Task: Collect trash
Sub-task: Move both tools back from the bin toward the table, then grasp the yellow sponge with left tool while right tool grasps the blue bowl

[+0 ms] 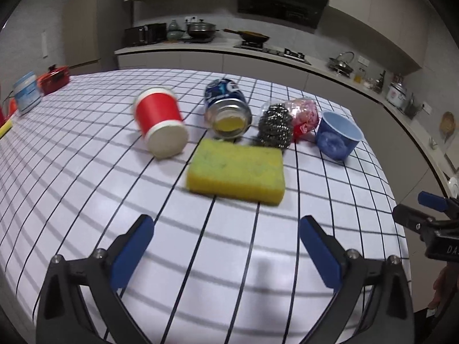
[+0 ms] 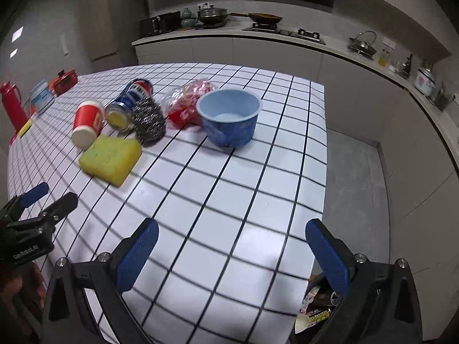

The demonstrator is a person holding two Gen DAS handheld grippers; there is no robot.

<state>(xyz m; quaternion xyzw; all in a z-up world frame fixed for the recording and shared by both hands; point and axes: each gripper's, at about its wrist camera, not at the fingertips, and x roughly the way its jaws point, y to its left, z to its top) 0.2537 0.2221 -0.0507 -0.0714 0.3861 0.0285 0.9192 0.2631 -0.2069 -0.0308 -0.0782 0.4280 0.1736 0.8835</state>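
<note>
Currently: your left gripper [image 1: 226, 246] and right gripper [image 2: 231, 250] both gape empty | sponge [image 1: 236, 171] ahead | table [image 2: 317, 172] edge rightward.

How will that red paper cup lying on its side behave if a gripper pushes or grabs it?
The red paper cup lies on its side on the checked table, so a push would probably roll it in a curve, since it tapers. It looks empty, so likely light. Its thin paper wall would probably crush under a hard squeeze.
</note>
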